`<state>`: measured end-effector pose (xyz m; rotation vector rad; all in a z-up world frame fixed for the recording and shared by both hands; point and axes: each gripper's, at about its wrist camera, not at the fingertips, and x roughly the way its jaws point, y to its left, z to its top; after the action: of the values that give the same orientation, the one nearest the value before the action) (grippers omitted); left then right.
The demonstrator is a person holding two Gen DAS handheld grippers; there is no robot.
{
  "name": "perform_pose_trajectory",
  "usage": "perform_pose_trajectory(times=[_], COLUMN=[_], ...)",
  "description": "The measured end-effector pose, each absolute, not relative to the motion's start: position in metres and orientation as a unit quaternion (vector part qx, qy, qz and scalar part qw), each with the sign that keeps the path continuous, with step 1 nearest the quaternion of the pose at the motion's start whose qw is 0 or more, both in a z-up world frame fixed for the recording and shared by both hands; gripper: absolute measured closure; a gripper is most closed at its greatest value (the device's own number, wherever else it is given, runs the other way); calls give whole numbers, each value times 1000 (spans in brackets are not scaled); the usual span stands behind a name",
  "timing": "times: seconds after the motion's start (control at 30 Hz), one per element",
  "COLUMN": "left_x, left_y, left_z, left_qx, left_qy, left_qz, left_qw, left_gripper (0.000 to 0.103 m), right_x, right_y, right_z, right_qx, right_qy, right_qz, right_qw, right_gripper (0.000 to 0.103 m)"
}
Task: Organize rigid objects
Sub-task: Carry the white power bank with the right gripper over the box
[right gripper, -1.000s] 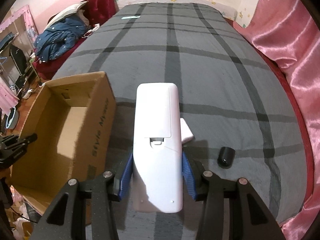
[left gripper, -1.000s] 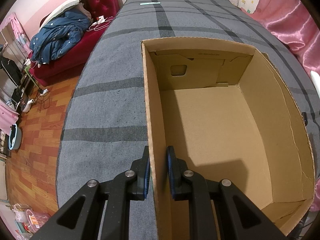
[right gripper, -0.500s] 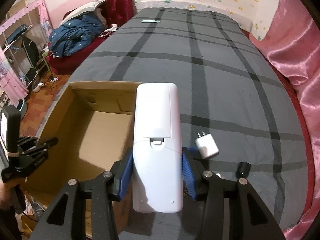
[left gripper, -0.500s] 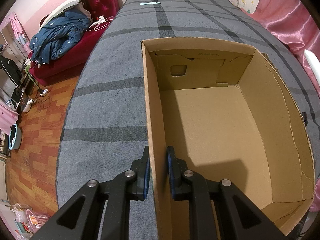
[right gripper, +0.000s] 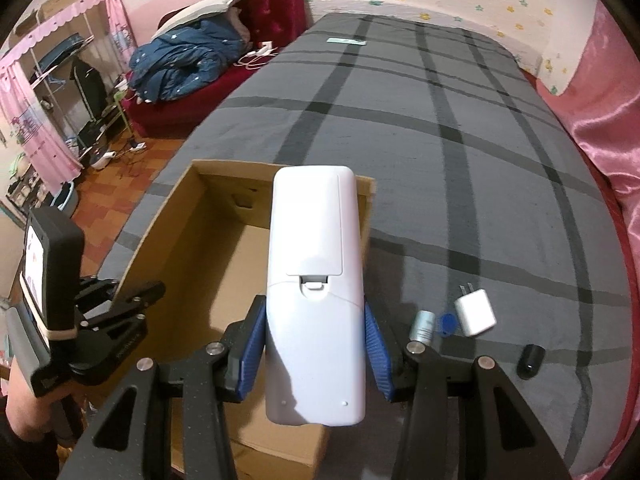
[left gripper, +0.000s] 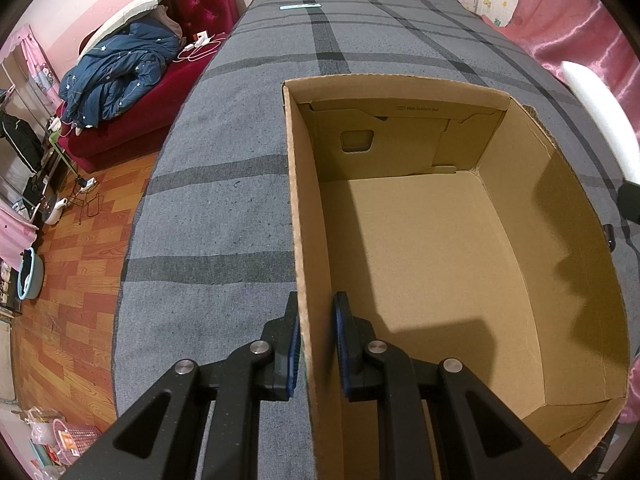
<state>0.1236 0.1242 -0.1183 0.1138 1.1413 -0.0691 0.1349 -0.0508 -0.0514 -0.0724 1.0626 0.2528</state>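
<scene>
Cardboard box [left gripper: 440,264]: open, on the grey plaid bed [left gripper: 224,184]; your left gripper [left gripper: 316,344] has its fingers clamped on the near wall.
White remote control [right gripper: 316,300]: back side up, pinched between your right gripper [right gripper: 316,354] fingers, above the box's edge.
Beside the box on the bed: white charger plug [right gripper: 475,312], blue tag [right gripper: 445,324], silver cylinder [right gripper: 422,326], black cap [right gripper: 530,361].

- cardboard box [left gripper: 420,264] open on top, inside bare, wide drop room
- left gripper [left gripper: 316,344] clamped on the box's left wall, blocks that edge
- white remote [right gripper: 316,300] in the right gripper [right gripper: 316,356] hangs over the box's right wall
- right of the box: charger [right gripper: 476,312], metal cylinder [right gripper: 423,325], blue tag [right gripper: 445,323], black cap [right gripper: 530,361] clutter the blanket [right gripper: 460,152]
- far blanket mostly open
</scene>
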Motion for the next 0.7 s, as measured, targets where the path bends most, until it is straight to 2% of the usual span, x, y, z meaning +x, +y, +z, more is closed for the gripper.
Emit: perform_pose_trajectory(times=[0.7], left_x=[123], left_y=[125], left_z=[-118], left_qx=[50], left_qy=[539], left_qz=[-34], left_qw=[840], left_gripper=[86], right_x=[177], right_y=[20], right_z=[-124], right_qx=[-13], right_qy=[589], right_qz=[153], right_qw=[794], right_gripper=[54])
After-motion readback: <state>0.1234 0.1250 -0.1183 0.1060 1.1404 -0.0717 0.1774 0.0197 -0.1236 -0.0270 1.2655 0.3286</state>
